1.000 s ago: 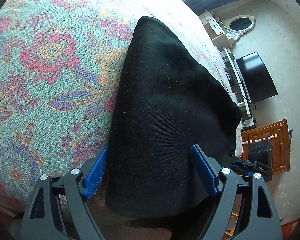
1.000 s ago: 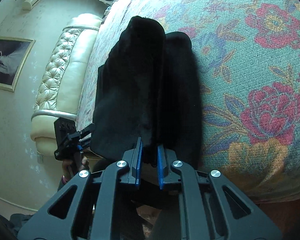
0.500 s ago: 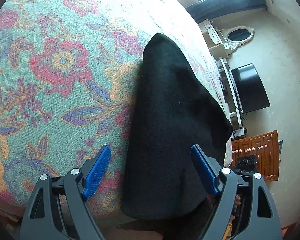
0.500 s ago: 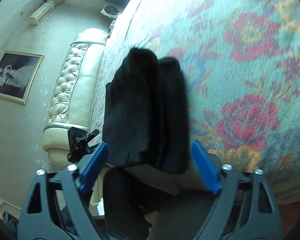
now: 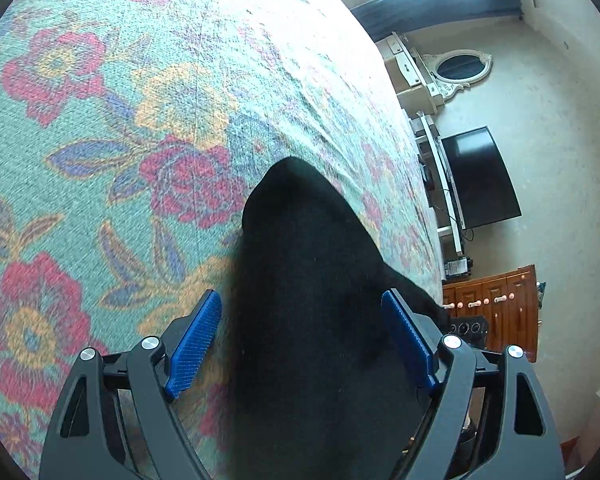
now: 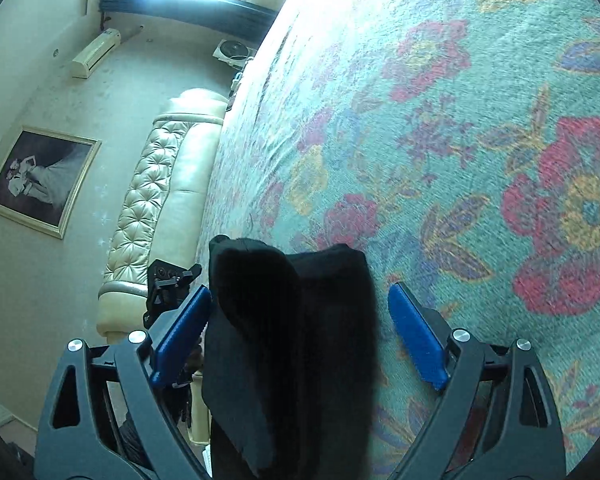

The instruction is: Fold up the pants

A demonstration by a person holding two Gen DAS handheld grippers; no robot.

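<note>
The black pants point(image 5: 312, 292) lie folded in a narrow stack on the floral bedspread point(image 5: 120, 128), near the bed's front edge. In the right wrist view the pants point(image 6: 292, 320) show as thick stacked layers. My left gripper point(image 5: 302, 338) is open, its blue pads on either side of the pants, not gripping. My right gripper point(image 6: 300, 332) is open too, its pads straddling the stack's near end. The left gripper shows small in the right wrist view point(image 6: 168, 284), beyond the stack.
The bedspread point(image 6: 460, 140) stretches far ahead. A tufted cream headboard point(image 6: 160, 208) stands at one end. A TV point(image 5: 480, 180), a white dresser with an oval mirror point(image 5: 460, 68) and a wooden cabinet point(image 5: 496, 312) stand along the wall.
My right gripper opened and let go of the pants. Both grippers drew back toward the bed's edge, so the pants sit lower and smaller in both views.
</note>
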